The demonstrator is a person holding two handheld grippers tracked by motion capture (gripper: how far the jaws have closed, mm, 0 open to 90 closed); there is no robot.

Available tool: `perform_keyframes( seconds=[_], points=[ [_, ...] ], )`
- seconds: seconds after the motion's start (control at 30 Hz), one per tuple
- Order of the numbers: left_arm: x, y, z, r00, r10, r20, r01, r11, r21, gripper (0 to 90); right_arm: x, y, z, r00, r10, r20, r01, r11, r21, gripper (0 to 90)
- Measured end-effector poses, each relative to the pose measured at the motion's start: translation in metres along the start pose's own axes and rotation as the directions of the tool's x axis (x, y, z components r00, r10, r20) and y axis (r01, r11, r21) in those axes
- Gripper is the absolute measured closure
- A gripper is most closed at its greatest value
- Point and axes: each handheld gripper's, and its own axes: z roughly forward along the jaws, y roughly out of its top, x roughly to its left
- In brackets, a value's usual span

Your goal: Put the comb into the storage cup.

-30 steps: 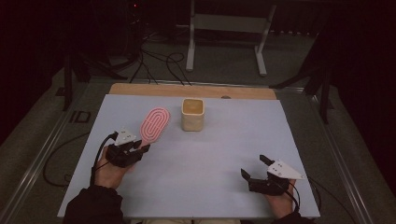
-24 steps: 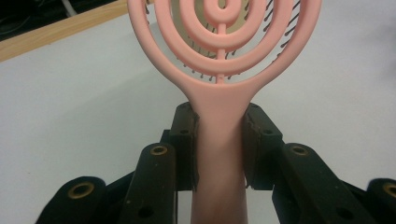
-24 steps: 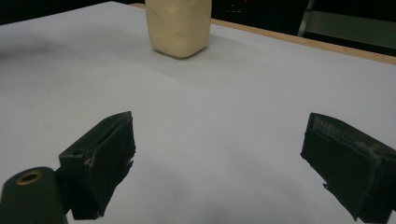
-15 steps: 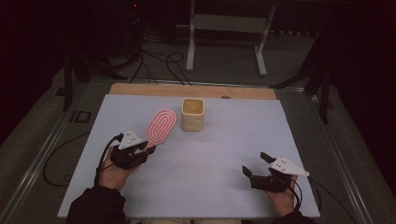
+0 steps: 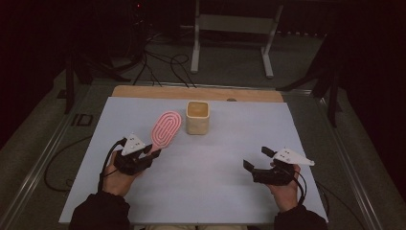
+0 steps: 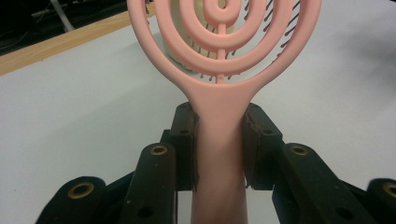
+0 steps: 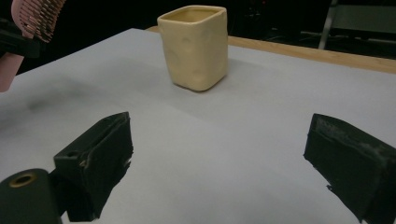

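Left gripper view: left claw [image 6: 219,140] pinching pink hairbrush [image 6: 219,70] handle; right claw [image 7: 224,154] spread, empty.

On your surface [image 5: 206,172] the cup [image 5: 197,117] stands toward the far edge, near the middle. The hairbrush [image 5: 166,129] lies just left of the cup and slightly nearer you, its head pointing away, its handle between the jaws of your left gripper [image 5: 143,155] at the near left. Your right gripper [image 5: 256,160] sits at the near right, well apart from both.
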Motion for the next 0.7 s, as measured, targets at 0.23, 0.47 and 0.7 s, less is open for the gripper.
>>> perform_keyframes(
  seconds=[0.23,0.47,0.7],
  points=[
    [-0.003,0.001,0.001,0.9999,0.015,-0.007,-0.015,0.9999,0.003,69.8,0.005,0.009,0.011,1.0000,-0.004,-0.009,0.004,1.000,0.020,7.4],
    [-0.010,0.005,0.003,0.9997,0.024,-0.008,-0.024,0.9997,-0.009,69.9,0.010,0.018,0.026,0.9993,-0.013,-0.034,0.015,0.998,0.063,7.5],
    [-0.018,0.008,0.008,0.9985,0.053,-0.011,-0.053,0.9986,-0.006,69.9,0.016,0.024,0.033,0.9985,-0.015,-0.053,0.017,0.999,0.050,7.5]
  ],
)
